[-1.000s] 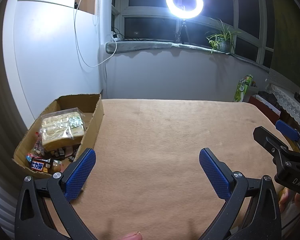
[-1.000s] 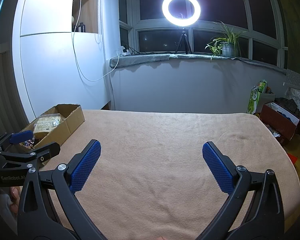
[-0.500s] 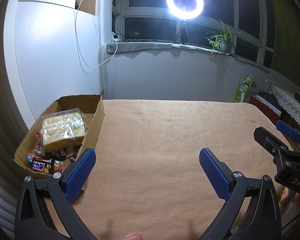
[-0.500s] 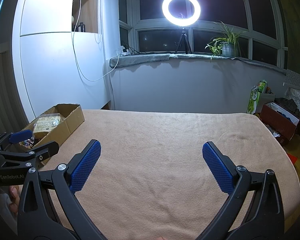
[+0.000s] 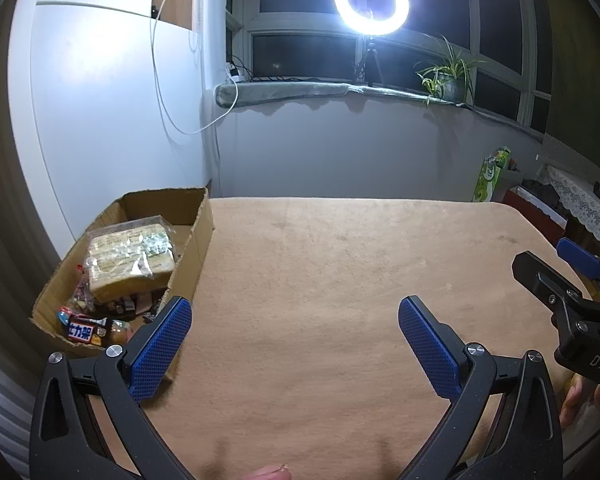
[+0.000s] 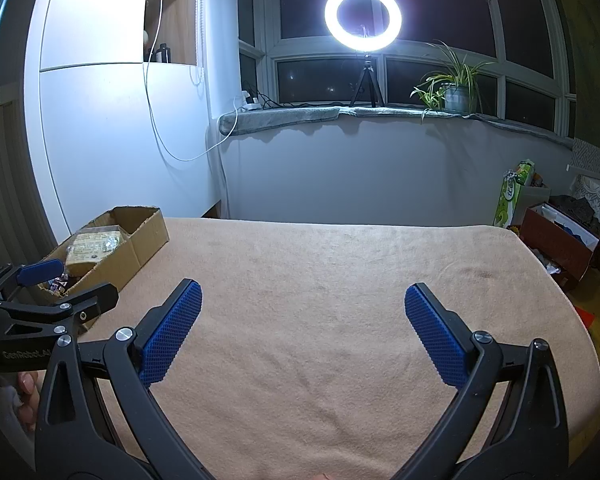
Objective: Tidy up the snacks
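Note:
An open cardboard box (image 5: pixel 198 240) stands at the table's left edge; it also shows in the right wrist view (image 6: pixel 140 240). Inside lie a clear bag of sliced bread (image 5: pixel 130 258), a dark wrapped snack bar (image 5: pixel 86 330) and several small packets. My left gripper (image 5: pixel 294 322) is open and empty, low over the table just right of the box. My right gripper (image 6: pixel 302 306) is open and empty over the table's middle. Each gripper shows at the edge of the other's view.
A tan cloth covers the table (image 6: pixel 320 272). Behind it are a grey wall, a windowsill with a ring light (image 6: pixel 363 17) and a potted plant (image 6: pixel 456 88). A green package (image 6: pixel 512 196) and a red box (image 6: pixel 556 236) stand off the right side.
Almost nothing has changed. The left wrist view has drifted very slightly, and both grippers stay open and empty.

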Available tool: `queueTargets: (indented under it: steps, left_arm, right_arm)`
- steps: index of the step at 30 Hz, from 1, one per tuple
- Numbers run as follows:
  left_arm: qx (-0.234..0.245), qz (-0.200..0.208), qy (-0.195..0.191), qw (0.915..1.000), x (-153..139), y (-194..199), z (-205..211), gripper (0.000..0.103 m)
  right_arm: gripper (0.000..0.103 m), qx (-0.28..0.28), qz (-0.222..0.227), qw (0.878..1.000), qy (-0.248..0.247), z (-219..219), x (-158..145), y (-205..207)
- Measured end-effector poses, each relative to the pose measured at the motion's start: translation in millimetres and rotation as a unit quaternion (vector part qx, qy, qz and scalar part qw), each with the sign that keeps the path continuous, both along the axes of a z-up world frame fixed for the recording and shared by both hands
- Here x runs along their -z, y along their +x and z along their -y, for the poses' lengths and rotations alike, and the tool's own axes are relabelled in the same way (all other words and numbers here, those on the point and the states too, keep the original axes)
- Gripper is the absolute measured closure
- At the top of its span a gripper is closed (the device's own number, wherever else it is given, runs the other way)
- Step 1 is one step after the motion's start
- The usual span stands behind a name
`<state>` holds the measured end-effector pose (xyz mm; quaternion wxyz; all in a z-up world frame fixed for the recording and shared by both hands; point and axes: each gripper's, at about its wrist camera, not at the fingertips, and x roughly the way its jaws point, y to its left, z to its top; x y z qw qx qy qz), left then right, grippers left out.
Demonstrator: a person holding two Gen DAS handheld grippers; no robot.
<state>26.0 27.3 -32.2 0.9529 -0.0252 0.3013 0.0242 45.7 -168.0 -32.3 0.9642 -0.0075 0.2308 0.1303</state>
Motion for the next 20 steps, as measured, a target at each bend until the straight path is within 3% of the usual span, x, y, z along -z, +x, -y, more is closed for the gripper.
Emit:
queueTargets:
  steps: [10,20]
  left_arm:
    - [0.011,-0.009,-0.038,0.9992,-2.5,0.8,-4.5,0.0]
    - [-0.022,0.021,0.005,0.9995,-5.6,-8.1,0.4,0.0]
  right_arm:
    - [0.0,0.0,0.0,1.0,0.0,-0.3,0.2,0.3]
    - [0.0,0.001,0.0,1.0,0.0,0.6,1.4,0.4]
